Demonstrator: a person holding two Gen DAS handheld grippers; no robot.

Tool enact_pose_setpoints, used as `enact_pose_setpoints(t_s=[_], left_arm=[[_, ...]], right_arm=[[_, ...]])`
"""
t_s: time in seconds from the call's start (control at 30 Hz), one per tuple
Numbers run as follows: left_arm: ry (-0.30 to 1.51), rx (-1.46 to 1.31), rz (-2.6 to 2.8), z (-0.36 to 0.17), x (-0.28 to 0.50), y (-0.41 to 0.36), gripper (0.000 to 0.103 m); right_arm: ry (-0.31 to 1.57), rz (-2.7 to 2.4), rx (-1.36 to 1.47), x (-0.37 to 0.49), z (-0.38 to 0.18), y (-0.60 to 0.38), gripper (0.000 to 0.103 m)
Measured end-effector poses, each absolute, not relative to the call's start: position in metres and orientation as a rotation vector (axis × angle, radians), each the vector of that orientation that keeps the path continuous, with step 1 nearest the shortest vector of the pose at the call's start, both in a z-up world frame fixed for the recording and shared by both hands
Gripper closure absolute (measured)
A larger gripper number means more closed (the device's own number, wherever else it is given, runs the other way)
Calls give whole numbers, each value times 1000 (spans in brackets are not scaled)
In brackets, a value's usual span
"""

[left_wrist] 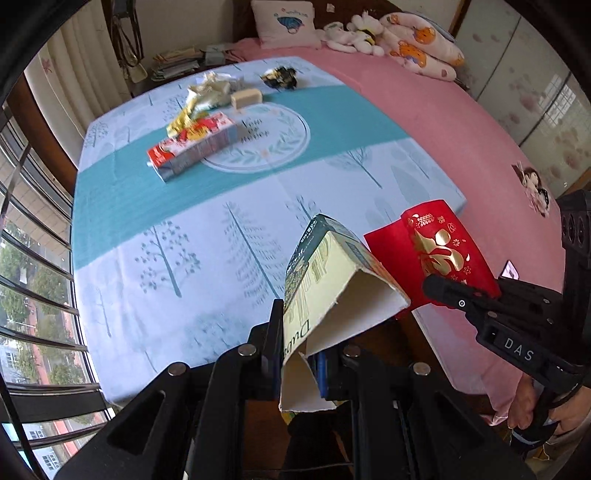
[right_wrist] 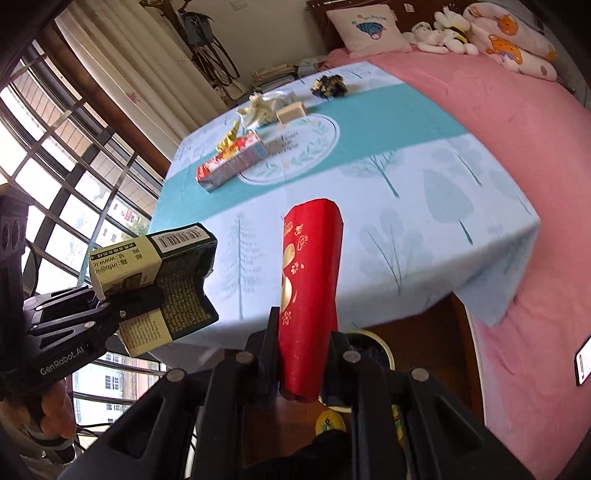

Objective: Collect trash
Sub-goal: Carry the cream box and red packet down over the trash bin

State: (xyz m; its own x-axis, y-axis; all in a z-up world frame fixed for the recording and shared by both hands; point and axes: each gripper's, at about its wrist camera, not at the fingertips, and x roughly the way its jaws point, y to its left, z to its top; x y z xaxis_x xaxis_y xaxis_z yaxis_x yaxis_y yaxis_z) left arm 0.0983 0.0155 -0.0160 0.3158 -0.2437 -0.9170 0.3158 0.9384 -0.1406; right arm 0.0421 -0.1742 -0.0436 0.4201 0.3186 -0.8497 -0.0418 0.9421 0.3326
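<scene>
You are clenching the left gripper (left_wrist: 301, 332) on a torn cardboard box (left_wrist: 325, 280) and the right gripper (right_wrist: 303, 332) on a red envelope (right_wrist: 310, 280), both hanging over the tabletop (left_wrist: 221, 229) edge; remaining trash (left_wrist: 195, 144) is lying at eleven o'clock.

A bedroom in a home. A wide bed (left_wrist: 461, 122) with a pink sheet fills the right side, with a white embroidered pillow (left_wrist: 286, 24), plush toys (left_wrist: 354, 35) and a rolled cartoon-print quilt (left_wrist: 424, 44) along its wooden headboard. A worktop (left_wrist: 184, 240) under a blue-and-white tree-print cloth stands against the bed. Cream curtains (right_wrist: 122, 62) hang beside a curved, barred window (right_wrist: 62, 166) that looks out on buildings and trees. Stacked books and papers (left_wrist: 177, 62) sit in the far corner.
</scene>
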Motion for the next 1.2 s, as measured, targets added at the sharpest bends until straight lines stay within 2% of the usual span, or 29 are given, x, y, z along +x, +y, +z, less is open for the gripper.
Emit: enact_pose_setpoints(t_s=[0.2,0.43,1.07,1.17,1.2], left_arm=[[1270,87,-395,-53,73,-5,91],[1362,84,-376,-114,43,-29,91],[1514,38,-299,-375,22,-41,89],[1504,42,-301,-399,34,-40,81],[1494,47,-300,-407,37,-42,69]], right_arm=[[1194,210,284,17,-85,-187,88],[1308,220,255,-5,-160,-199,88],[1475,232,232,4,-405,-191,88],[1487,233,225,8,-431,-188,87],[1489,234,222,9,-436,-186,87]])
